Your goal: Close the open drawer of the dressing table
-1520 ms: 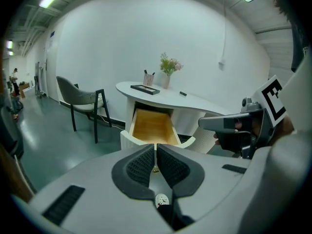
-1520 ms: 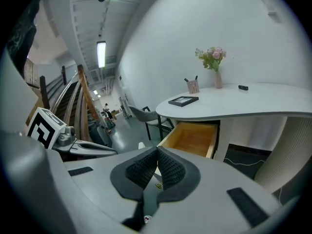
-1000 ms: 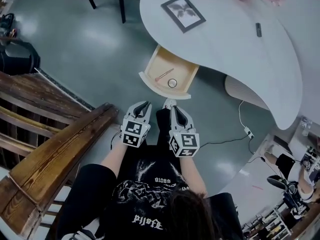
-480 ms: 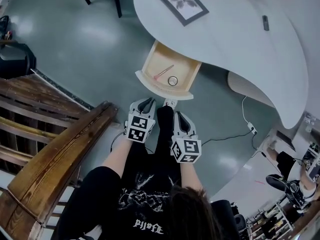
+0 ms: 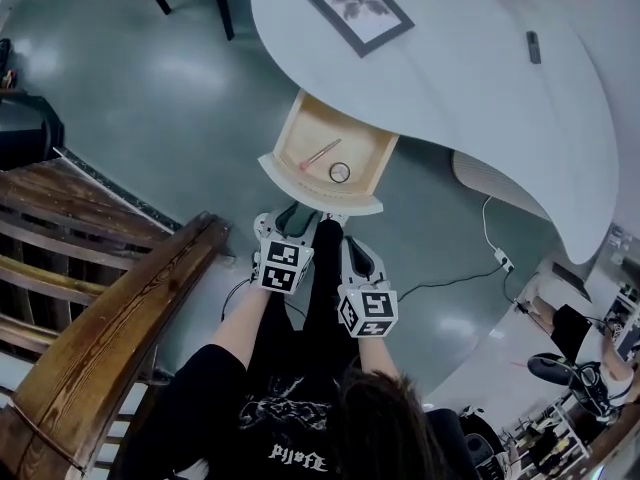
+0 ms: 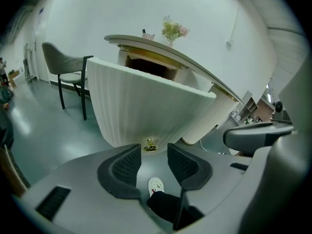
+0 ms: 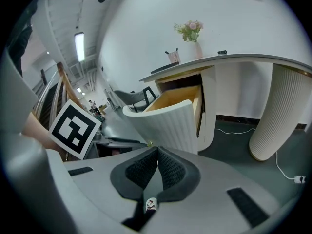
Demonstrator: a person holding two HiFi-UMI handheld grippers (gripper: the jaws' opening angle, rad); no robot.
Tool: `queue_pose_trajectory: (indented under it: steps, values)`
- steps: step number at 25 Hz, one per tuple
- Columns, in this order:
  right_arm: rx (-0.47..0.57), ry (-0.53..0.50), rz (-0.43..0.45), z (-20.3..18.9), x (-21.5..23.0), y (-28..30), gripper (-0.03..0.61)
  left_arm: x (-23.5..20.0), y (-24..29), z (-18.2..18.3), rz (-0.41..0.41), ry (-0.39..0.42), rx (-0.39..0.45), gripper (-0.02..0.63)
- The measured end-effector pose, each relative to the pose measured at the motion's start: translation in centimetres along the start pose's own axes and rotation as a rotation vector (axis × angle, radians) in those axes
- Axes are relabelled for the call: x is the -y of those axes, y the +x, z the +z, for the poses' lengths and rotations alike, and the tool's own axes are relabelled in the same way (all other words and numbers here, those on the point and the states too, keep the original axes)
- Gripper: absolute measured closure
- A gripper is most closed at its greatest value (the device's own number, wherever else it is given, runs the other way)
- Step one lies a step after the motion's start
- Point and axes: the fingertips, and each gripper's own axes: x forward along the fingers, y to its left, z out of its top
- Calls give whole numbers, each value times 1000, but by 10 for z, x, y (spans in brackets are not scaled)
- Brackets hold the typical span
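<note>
Both tools have sunk toward the ribbed white-fronted wooden drawer [image 5: 315,189], still pulled out of the curved white table [image 5: 470,78]. Our left tool [image 5: 287,216] has just parted its jaws, empty, before the small brass knob [image 6: 149,146], likely to push; our right tool [image 7: 157,150] is pressed together on nothing.

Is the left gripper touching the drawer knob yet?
Apart. In the left gripper view, the left gripper has just opened its jaws; the knob sits between their tips with a gap on each side.

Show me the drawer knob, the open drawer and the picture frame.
drawer knob [image 6: 149,146]: left gripper view, on its brass head.
open drawer [image 5: 315,191]: head view, on its curved front panel.
picture frame [image 5: 358,10]: head view, on the middle of the print.
</note>
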Motion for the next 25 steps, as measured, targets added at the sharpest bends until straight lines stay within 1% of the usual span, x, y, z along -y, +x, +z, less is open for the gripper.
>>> queue_pose_trajectory:
  steps: [5, 7, 10, 12, 17, 18, 20, 25]
  values:
    - [-14, 10, 5, -10, 3, 2, 552, -4, 15, 0, 26, 24, -12, 446]
    - [-18, 15, 9, -13, 4, 3, 552, -8, 20, 1, 48, 18, -19, 446]
    - [-23, 21, 13, -16, 5, 4, 552, -13, 26, 0, 67, 9, -8, 446]
    - [-23, 23, 16, -16, 6, 5, 552, -13, 31, -3, 63, 19, -13, 446]
    - [-27, 41, 35, -15, 7, 10, 552, -13, 36, -8, 39, 49, -63, 454]
    - [-27, 41, 36, -13, 8, 10, 552, -11, 36, -8, 32, 54, -63, 461]
    - [-25, 39, 39, -10, 9, 12, 552, -9, 38, -7, 26, 57, -55, 497]
    - [-35, 35, 52, -6, 9, 16, 552, -8, 38, -5, 19, 53, -65, 498]
